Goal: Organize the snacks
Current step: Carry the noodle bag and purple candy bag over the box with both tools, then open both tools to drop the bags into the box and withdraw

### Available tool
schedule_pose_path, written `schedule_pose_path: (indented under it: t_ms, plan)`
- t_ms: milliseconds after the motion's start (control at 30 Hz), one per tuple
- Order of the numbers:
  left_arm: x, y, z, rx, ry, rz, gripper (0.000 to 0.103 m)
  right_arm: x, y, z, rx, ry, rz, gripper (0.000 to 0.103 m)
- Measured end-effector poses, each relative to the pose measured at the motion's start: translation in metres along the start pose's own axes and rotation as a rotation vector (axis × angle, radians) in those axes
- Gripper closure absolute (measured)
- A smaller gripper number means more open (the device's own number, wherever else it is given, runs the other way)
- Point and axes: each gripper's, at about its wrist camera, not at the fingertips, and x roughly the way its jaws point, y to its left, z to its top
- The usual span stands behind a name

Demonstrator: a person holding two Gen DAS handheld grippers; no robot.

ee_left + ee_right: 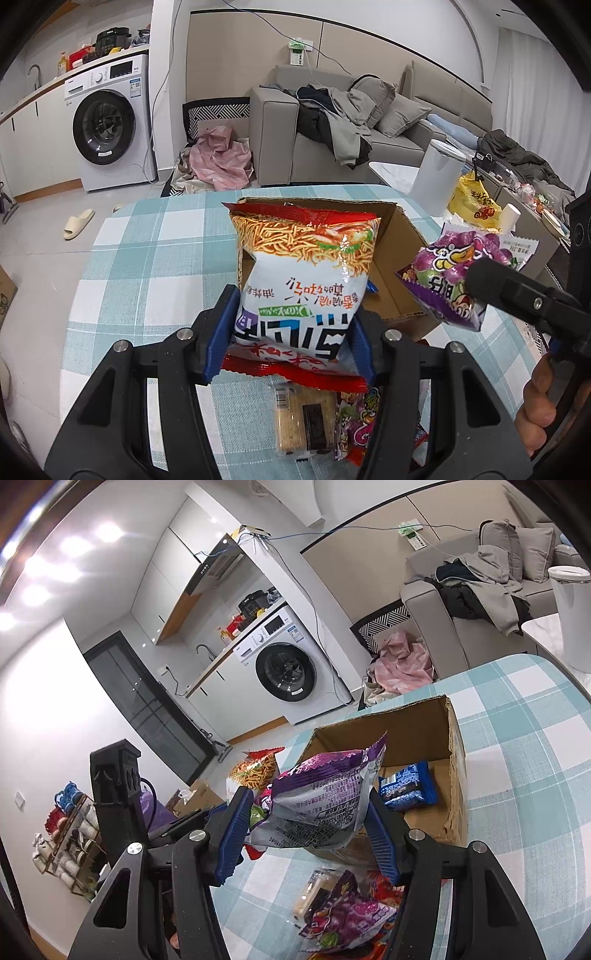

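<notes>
Left gripper [291, 328] clamps the noodle-snack bag [303, 269], right gripper [306, 823] the purple bag [321, 797]; both look light, crinkly, best pinched near a sealed end.

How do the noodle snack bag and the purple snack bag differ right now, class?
The noodle snack bag is white and red, held in the left gripper; the purple snack bag is purple and silver, held in the right gripper. The noodle bag looks larger. Both are lifted near the cardboard box.
</notes>
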Motion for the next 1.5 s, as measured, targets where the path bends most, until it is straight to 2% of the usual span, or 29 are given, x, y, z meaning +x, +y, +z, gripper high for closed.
schedule_pose_path:
  t_ms: [433,933,1200,1500]
  plan:
    - [0.033,0.004,0.01,0.006,0.01,0.012,0.05,0.018,-0.018,0.011,0.043,0.048,-0.014,0.042]
    - [0.067,-0.012,0.013,0.093,0.015,0.027,0.05,0.039,-0.028,0.012,0.064,0.115,-0.075,0.042]
    - [0.079,-0.02,0.01,0.129,0.034,0.049,0.042,0.043,-0.034,0.017,0.079,0.13,-0.064,0.041]
    - [0.07,-0.027,-0.002,0.132,0.06,0.024,0.036,0.046,-0.042,0.023,0.085,0.137,-0.06,0.041]
